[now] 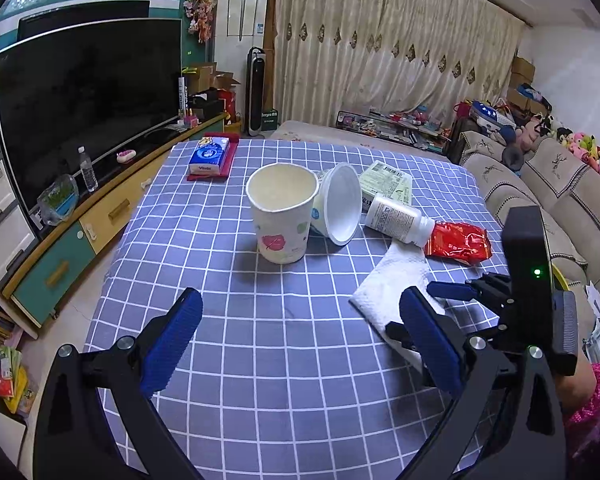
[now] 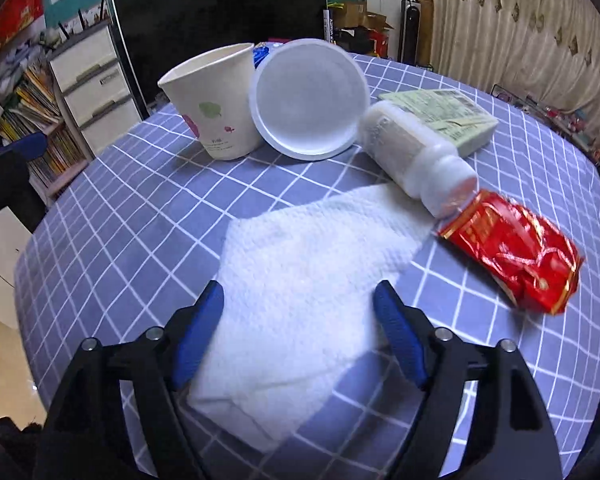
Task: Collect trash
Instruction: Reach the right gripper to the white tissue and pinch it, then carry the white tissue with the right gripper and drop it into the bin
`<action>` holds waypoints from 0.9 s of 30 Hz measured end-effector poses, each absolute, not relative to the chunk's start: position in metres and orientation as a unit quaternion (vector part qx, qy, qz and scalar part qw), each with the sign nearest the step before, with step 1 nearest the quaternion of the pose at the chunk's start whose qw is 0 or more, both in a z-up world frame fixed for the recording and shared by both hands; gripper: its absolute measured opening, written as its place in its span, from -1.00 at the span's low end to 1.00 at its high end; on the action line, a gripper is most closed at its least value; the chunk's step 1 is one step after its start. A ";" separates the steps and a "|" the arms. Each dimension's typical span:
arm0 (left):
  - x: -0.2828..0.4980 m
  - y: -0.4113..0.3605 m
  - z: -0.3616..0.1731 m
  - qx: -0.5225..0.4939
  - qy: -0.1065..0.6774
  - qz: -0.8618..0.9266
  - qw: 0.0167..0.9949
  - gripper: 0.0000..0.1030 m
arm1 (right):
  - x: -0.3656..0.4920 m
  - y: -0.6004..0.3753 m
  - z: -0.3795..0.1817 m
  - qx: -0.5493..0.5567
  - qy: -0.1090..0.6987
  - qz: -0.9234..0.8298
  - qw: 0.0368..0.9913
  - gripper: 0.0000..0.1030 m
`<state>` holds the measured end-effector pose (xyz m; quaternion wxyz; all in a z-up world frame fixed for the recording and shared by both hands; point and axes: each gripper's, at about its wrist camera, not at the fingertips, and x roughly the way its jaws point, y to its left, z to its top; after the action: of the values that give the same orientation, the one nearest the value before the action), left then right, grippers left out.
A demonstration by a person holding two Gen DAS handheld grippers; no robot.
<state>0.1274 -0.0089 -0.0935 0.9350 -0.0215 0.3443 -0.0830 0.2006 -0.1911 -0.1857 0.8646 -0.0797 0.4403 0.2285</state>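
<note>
trash sitting in a loose cluster on the checked table (image 1: 260, 360), likely staged within reach of both tongs. going left to right: cup (image 1: 281, 216) standing upright, mouth up, possibly meant as the collecting vessel; tub (image 1: 338, 204) lying on its side, leaning against the cup, mouth facing right; packet (image 1: 388, 184) lying flat behind; bottle (image 1: 400, 220) lying on its side, cap end touching the wrapper (image 1: 458, 242); napkin (image 1: 392, 292) lying flat at the near right.

left tongs (image 1: 300, 340) hanging wide open, holding nothing, over bare cloth; cup sitting well ahead, between the finger lines, not touched.

right tongs (image 2: 298, 340) gaping wide, gripping nothing, fingers straddling the napkin's near half. napkin (image 2: 300, 280) lying directly between and under the blue pads (image 2: 198, 344); whether they are touching it, cannot tell. judging the napkin to be the next pick, since the jaws are bracketing it.
</note>
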 end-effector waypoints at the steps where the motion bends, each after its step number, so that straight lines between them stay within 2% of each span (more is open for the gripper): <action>1: 0.128 -0.008 -0.095 -0.025 0.346 -0.083 0.934 0.89 | 0.201 -0.187 -0.186 -0.084 0.441 0.228 0.864 0.45; 3: 0.129 -0.006 -0.097 -0.029 0.350 -0.083 0.933 0.89 | 0.198 -0.178 -0.187 -0.109 0.435 0.216 0.867 0.38; 5: 0.131 -0.006 -0.099 -0.031 0.352 -0.081 0.932 0.89 | 0.197 -0.176 -0.187 -0.106 0.433 0.220 0.868 0.14; 6: 0.131 -0.006 -0.100 -0.031 0.353 -0.080 0.932 0.89 | 0.197 -0.177 -0.185 -0.105 0.431 0.215 0.870 -0.18; 7: 0.133 -0.005 -0.100 -0.032 0.354 -0.079 0.931 0.89 | 0.197 -0.178 -0.185 -0.102 0.431 0.213 0.871 -0.65; 8: 0.133 -0.006 -0.100 -0.032 0.356 -0.078 0.931 0.89 | 0.198 -0.181 -0.184 -0.092 0.432 0.209 0.872 -0.77; 14: 0.134 -0.008 -0.104 -0.029 0.360 -0.074 0.930 0.89 | 0.185 -0.186 -0.180 -0.078 0.427 0.231 0.871 -0.79; 20: 0.136 -0.010 -0.104 -0.027 0.358 -0.076 0.930 0.89 | 0.155 -0.192 -0.153 -0.052 0.402 0.277 0.871 -0.79; 27: 0.137 -0.021 -0.100 -0.018 0.352 -0.087 0.932 0.89 | 0.125 -0.244 -0.123 -0.022 0.372 0.252 0.893 -0.78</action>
<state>0.1367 -0.0212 -0.0995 0.9319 -0.0183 0.3518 -0.0866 0.1248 -0.2440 -0.1231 0.8932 -0.0220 0.3716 0.2524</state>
